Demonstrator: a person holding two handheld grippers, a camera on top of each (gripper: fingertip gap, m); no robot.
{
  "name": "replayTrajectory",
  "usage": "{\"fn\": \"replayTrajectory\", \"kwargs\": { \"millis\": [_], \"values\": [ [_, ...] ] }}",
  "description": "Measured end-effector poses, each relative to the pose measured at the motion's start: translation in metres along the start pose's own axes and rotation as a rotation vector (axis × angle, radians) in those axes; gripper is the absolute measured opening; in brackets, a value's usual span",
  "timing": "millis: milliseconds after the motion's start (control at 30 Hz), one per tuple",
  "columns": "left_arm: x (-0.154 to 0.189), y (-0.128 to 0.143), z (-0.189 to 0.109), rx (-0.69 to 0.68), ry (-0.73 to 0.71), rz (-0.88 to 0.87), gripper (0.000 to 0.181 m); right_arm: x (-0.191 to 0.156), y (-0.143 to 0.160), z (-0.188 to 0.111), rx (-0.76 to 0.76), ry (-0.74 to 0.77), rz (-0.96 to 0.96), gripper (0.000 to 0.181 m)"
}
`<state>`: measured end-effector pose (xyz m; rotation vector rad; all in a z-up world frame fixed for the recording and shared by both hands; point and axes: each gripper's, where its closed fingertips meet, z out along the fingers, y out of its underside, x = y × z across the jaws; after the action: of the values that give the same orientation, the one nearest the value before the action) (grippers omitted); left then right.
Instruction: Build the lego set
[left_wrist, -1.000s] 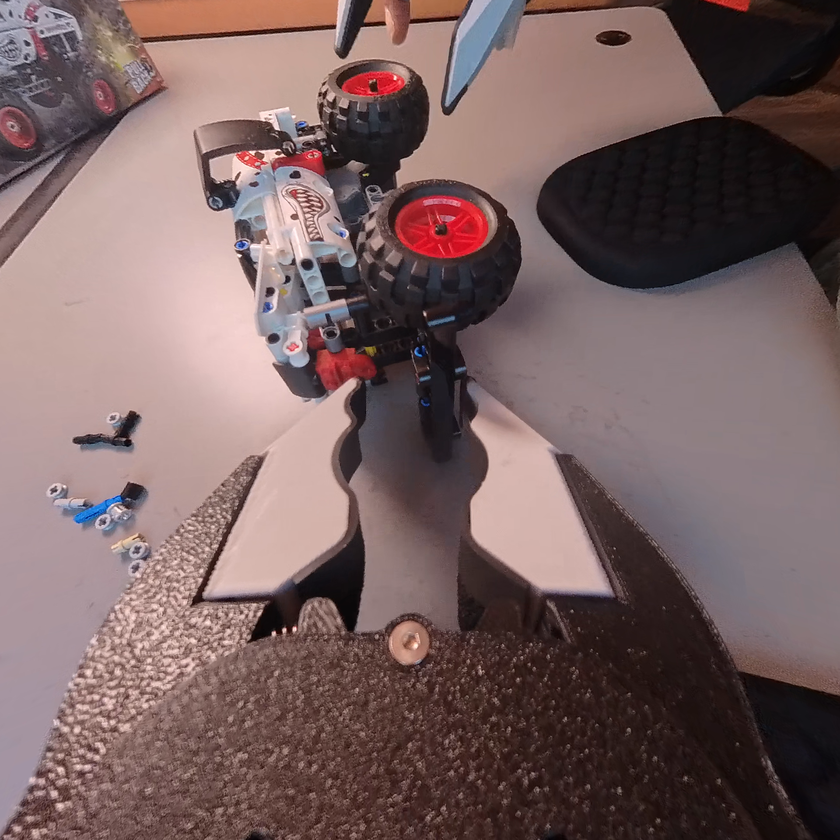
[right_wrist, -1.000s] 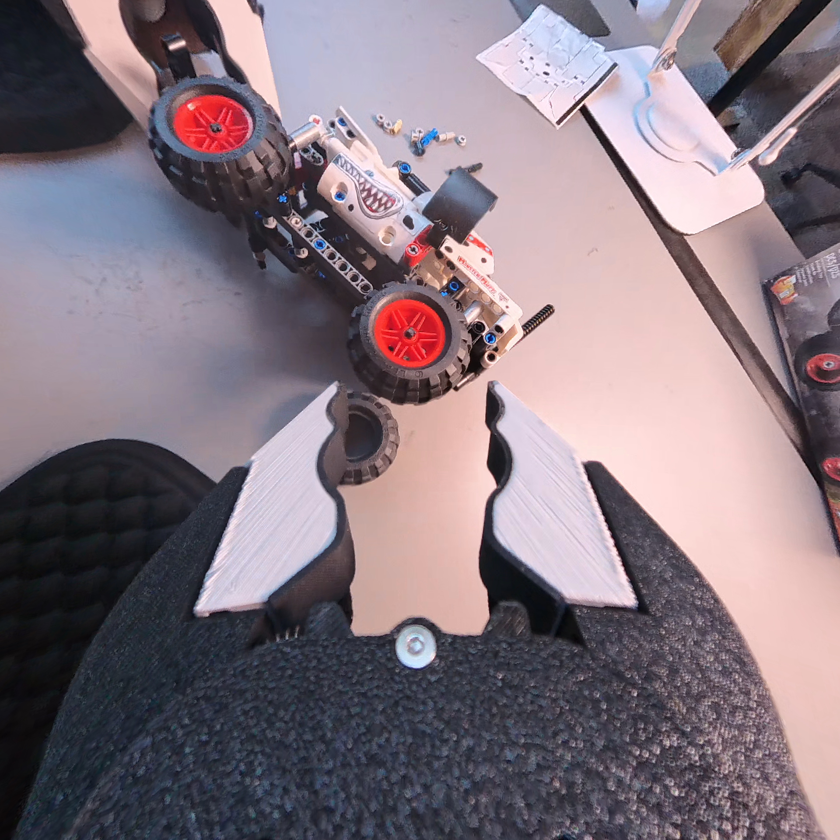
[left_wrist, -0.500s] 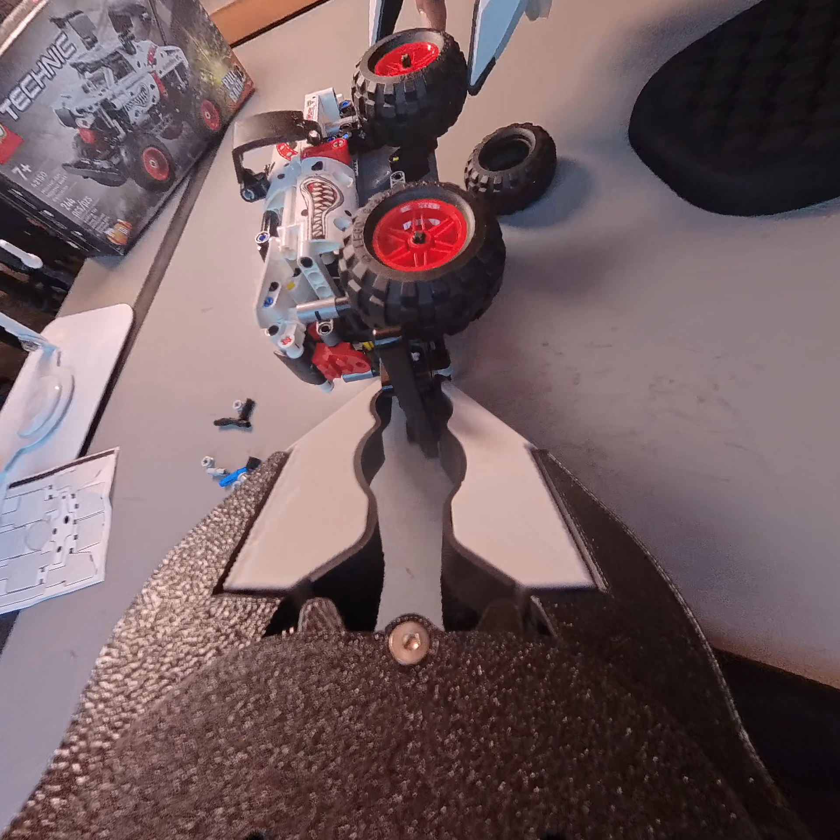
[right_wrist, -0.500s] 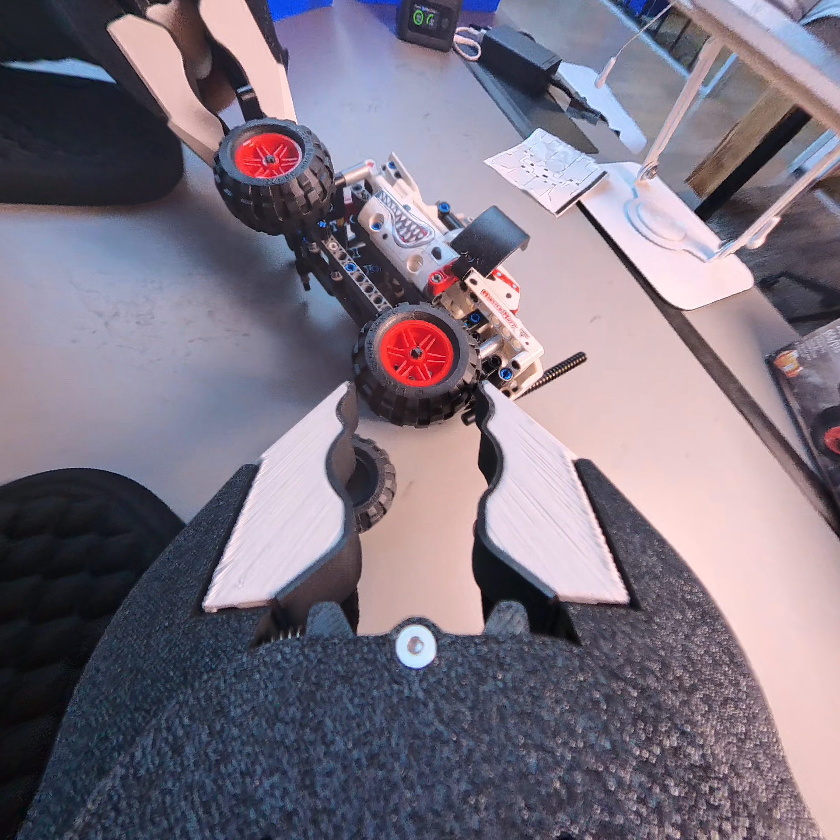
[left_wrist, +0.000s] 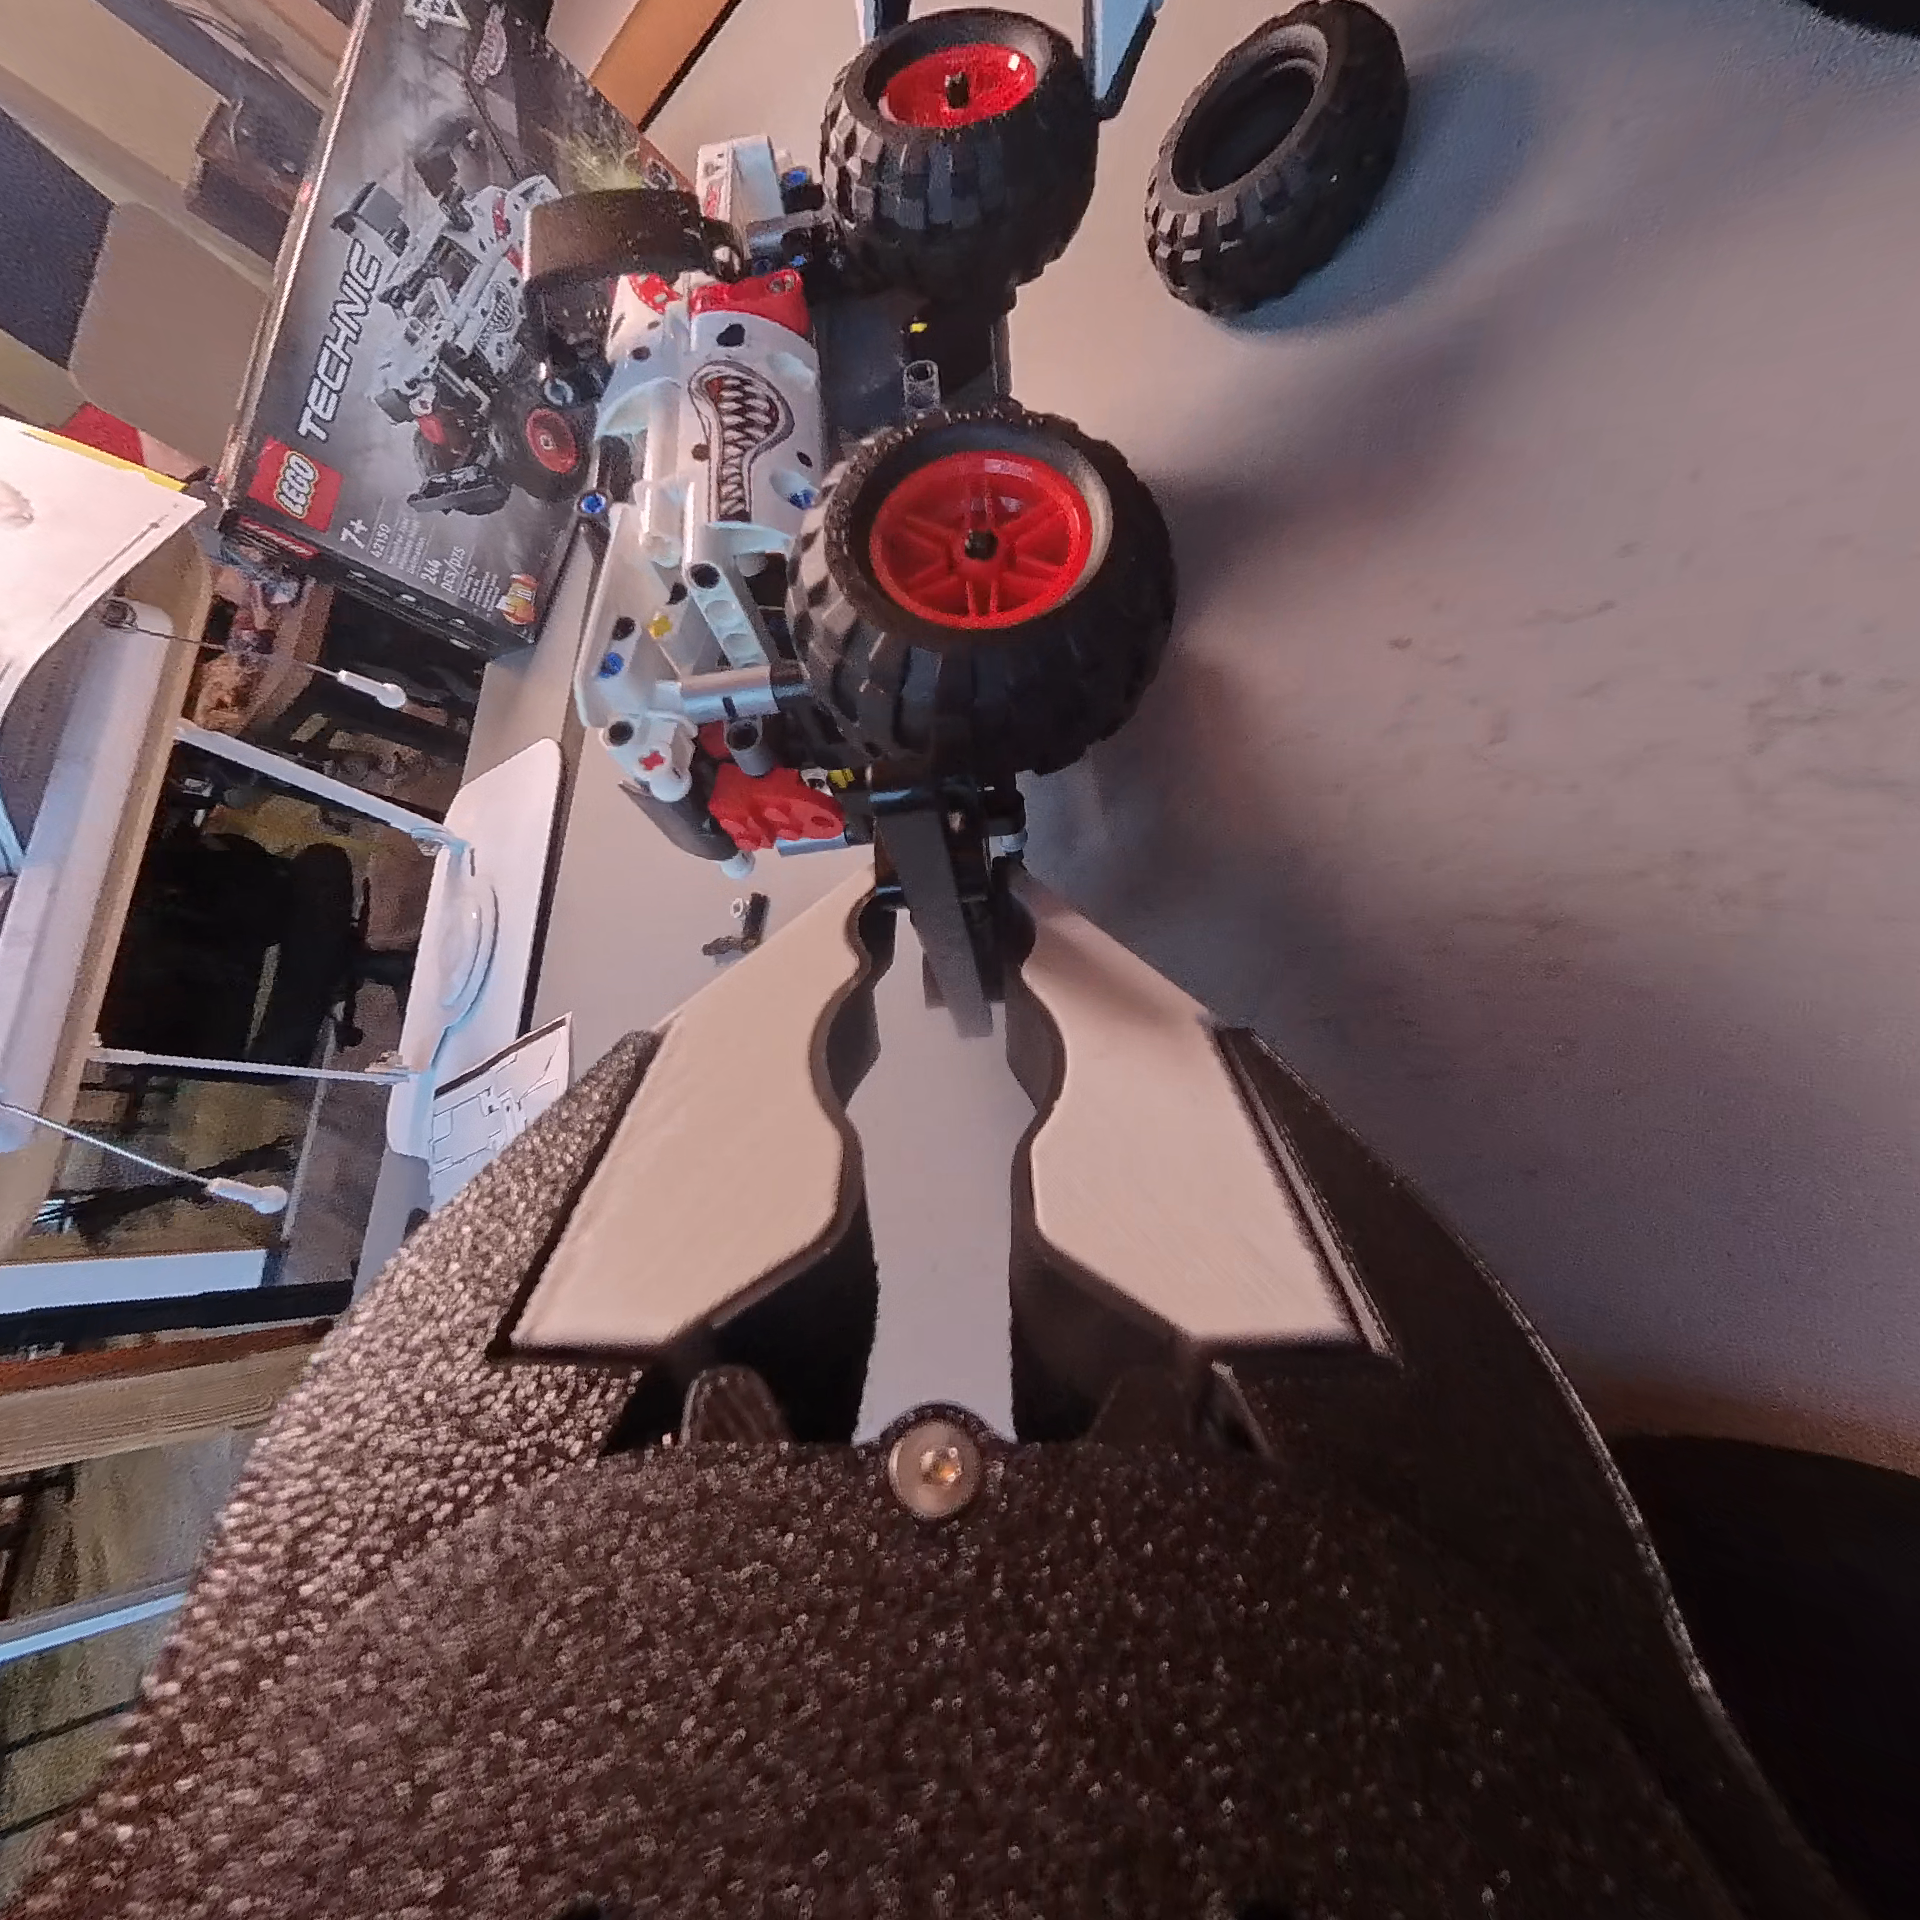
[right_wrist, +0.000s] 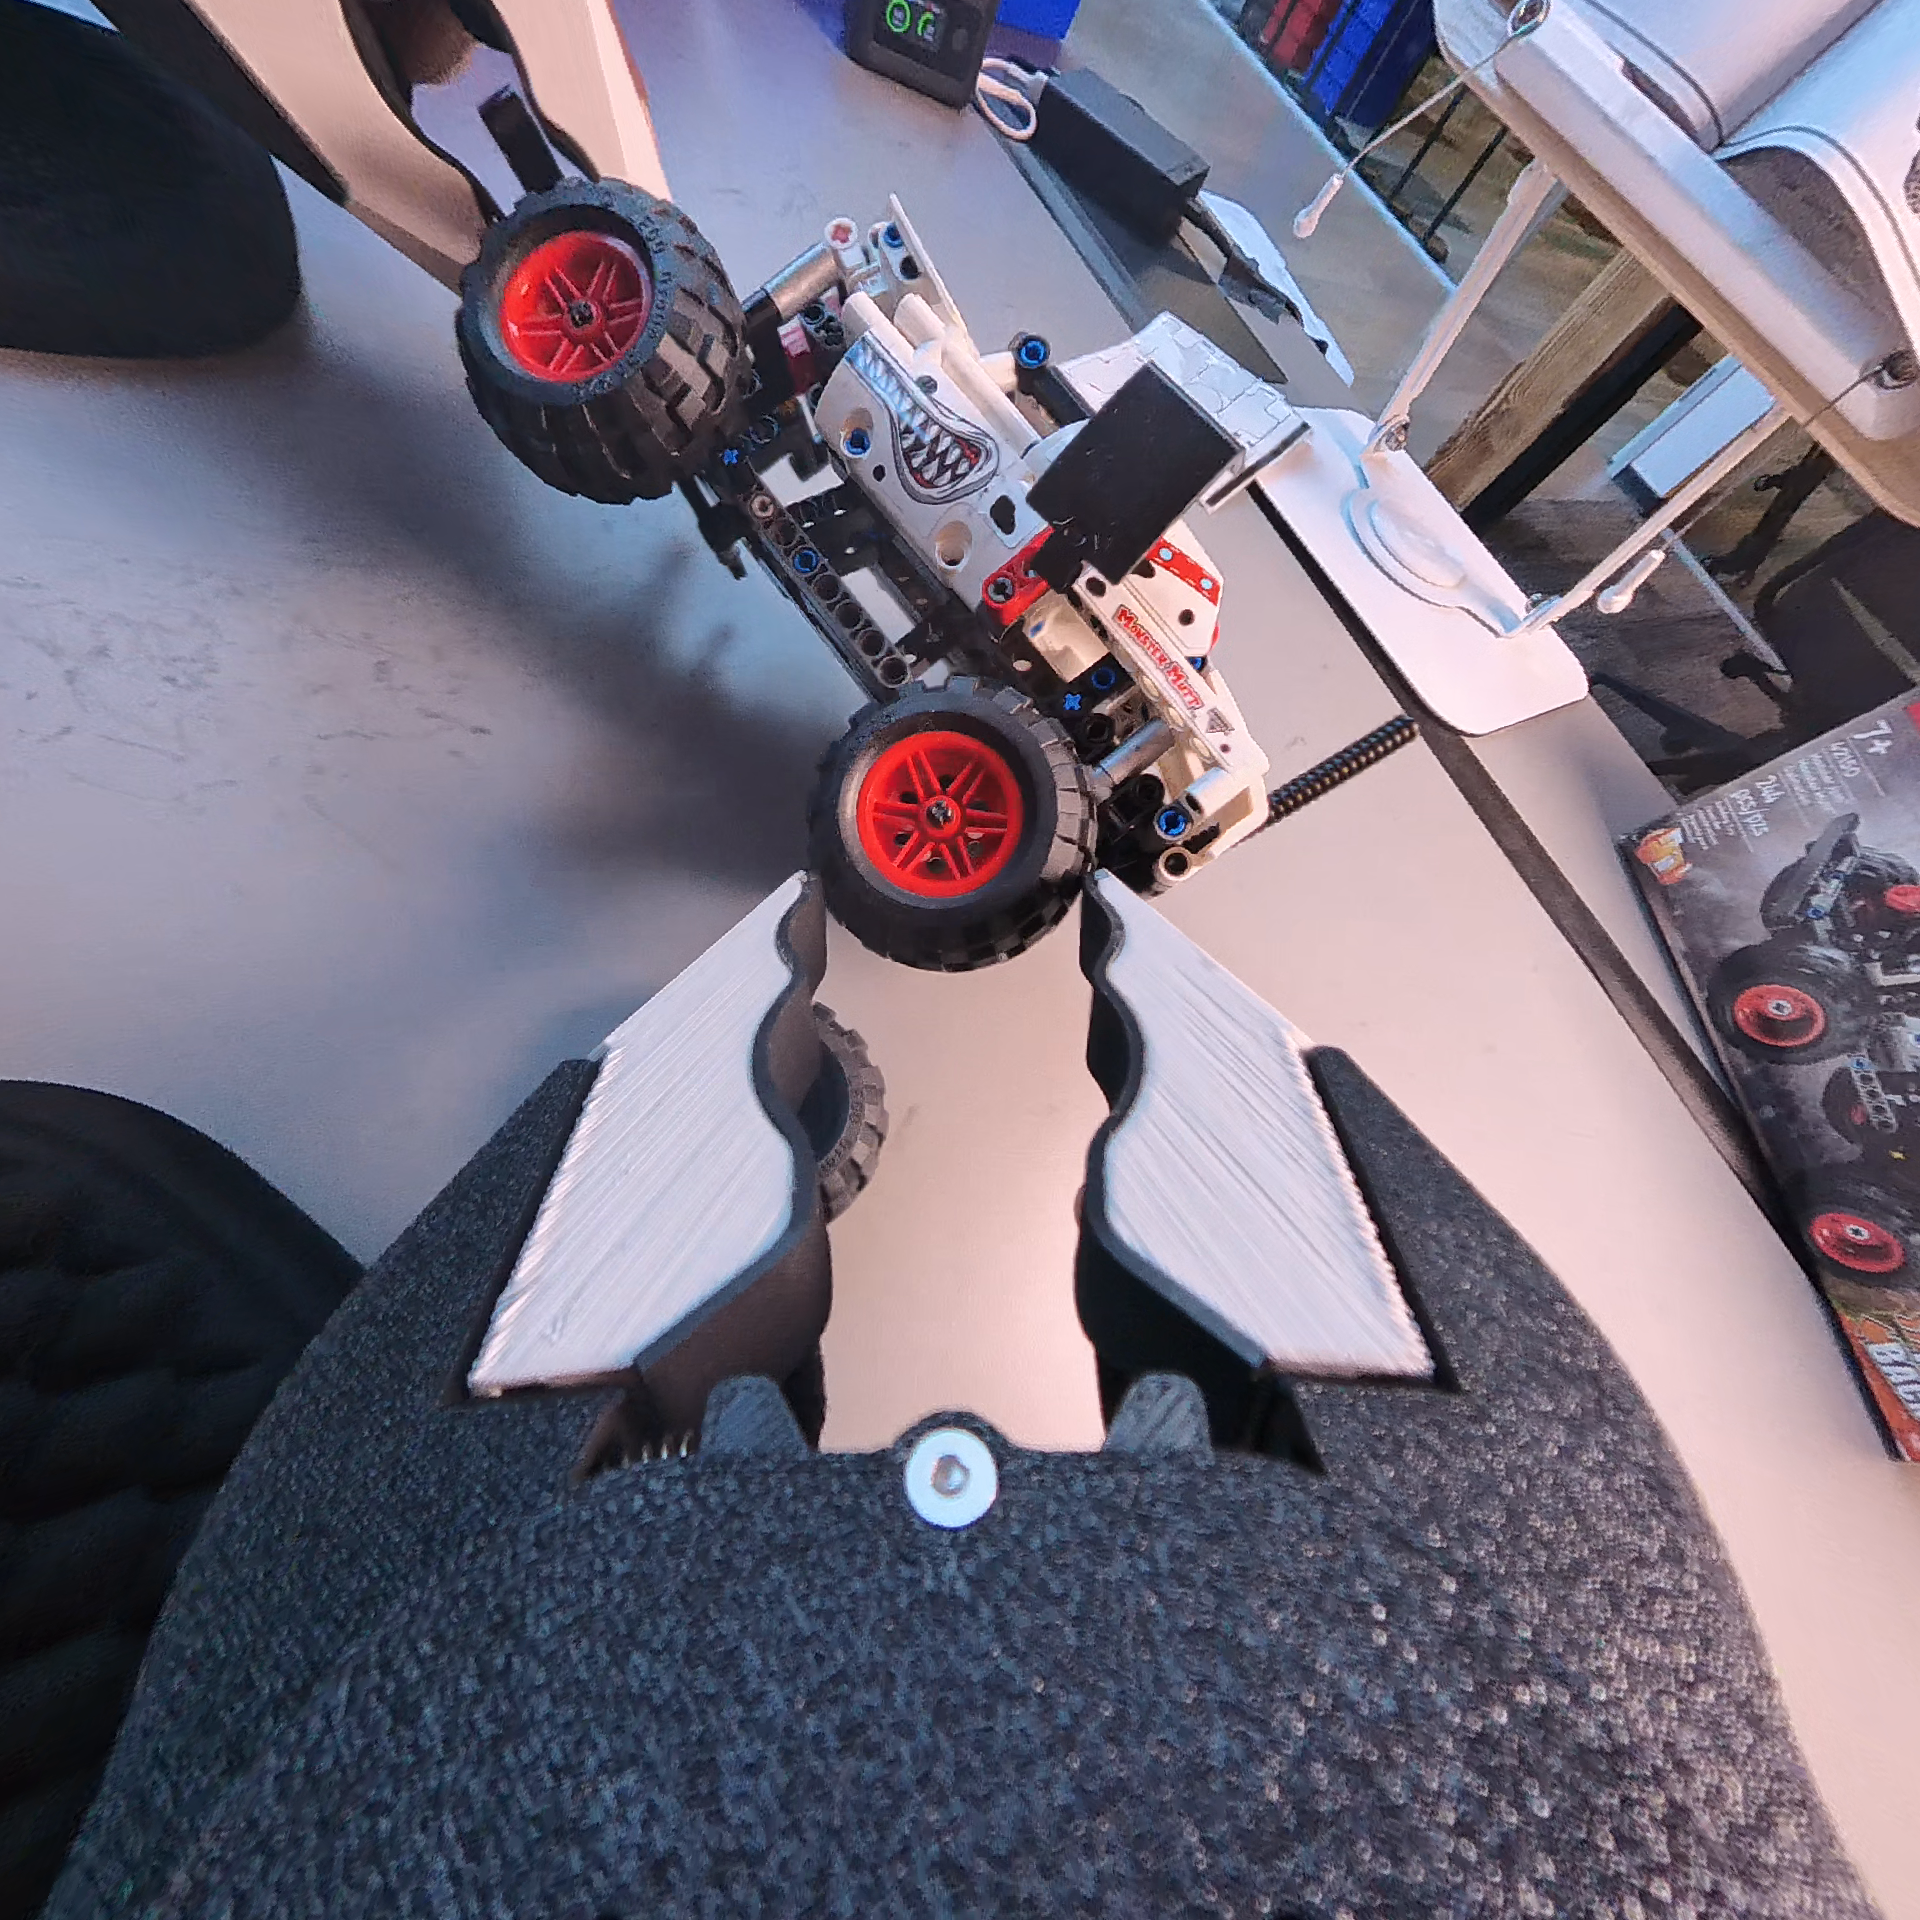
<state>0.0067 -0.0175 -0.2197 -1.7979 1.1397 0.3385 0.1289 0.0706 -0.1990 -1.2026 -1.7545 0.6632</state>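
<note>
Risk: our left tongs (left_wrist: 940, 925) clamp only the black bumper beam (left_wrist: 951, 935) of the white monster truck (left_wrist: 717, 457), lifted ahead; right tongs (right_wrist: 951, 899) straddle 1 red-hubbed wheel (right_wrist: 951, 821), grip unclear. Twisting could pop pins.

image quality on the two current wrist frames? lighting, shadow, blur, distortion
Left wrist view: warm, dim light; strong wide-angle bending at the box and the edges; truck fairly sharp; the left gripper casts a soft shadow on the table. Right wrist view: cooler light, bright glare on the table between the fingers of the right gripper; dark soft shadow left of the truck; finger edges slightly blurred.
</note>
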Motion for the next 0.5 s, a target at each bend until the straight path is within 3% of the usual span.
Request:
{"fn": "replayTrajectory", "kwargs": {
  "millis": [100,333,500],
  "values": [
    [0.000,0.006,-0.001,-0.016,-0.003,0.002,0.018,-0.006,0.000,-0.001,0.000,-0.015,0.007,0.046],
    [0.014,0.025,-0.020,-0.037,0.176,-0.184,0.061,-0.034,0.000,-0.001,-0.043,-0.083,-0.052,0.028],
    [0.026,0.027,-0.048,0.057,0.353,-0.487,0.072,-0.060,-0.004,-0.015,-0.060,-0.189,-0.088,0.027]
  ]
}}
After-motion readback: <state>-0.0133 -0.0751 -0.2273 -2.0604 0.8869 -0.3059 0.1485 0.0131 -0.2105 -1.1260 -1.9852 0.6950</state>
